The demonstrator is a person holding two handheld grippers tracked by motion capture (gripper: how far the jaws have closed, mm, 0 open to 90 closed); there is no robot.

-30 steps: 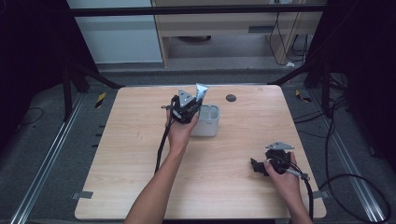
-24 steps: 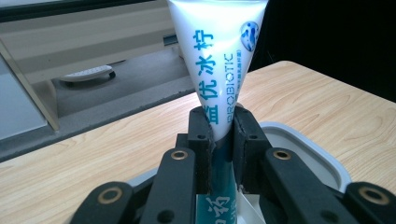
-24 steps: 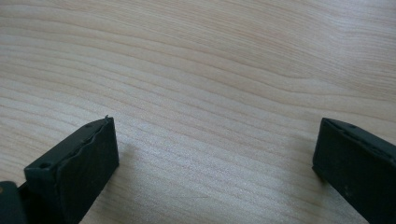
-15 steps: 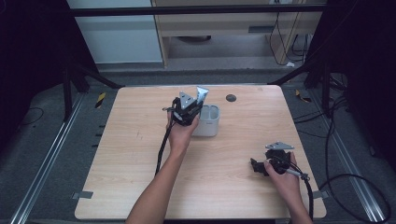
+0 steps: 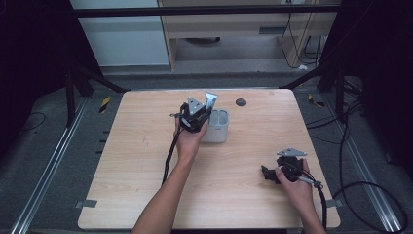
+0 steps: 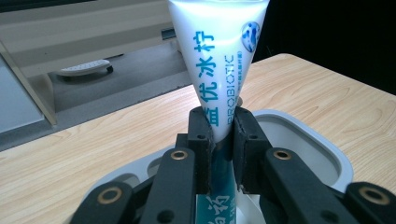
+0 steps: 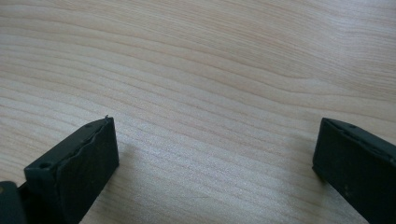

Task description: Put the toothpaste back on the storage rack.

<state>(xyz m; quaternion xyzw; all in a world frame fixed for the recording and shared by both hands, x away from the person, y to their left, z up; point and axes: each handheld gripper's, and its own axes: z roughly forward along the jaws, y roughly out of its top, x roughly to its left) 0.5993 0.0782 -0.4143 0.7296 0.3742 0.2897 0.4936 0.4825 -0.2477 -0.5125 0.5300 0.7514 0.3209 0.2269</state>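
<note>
- The toothpaste tube [image 6: 217,60] stands nearly upright, crimped end up and cap end down, clamped between the left gripper's [image 6: 219,135] jaws directly above the grey container [image 5: 217,126] near the middle of the table.
- In the left gripper view the tube's lower end already dips inside the container's [image 6: 322,140] rim; whether it touches the bottom is hidden.
- Against the high view of a second ago, the left gripper [image 5: 195,117] and tube [image 5: 210,100] sit in almost the same spot over the container, perhaps a touch lower. I judge the carry is over and the lowering and letting go remain.
- The right gripper [image 5: 271,174] has not moved; it lies low on the table's near right part, jaws spread wide over bare wood [image 7: 210,93], holding nothing.
- The light wooden tabletop [image 5: 146,195] also carries a small dark round disc [image 5: 240,102] near its far edge.
- Beyond stand a dark metal frame, grey floor, trailing cables and a pale cabinet.
</note>
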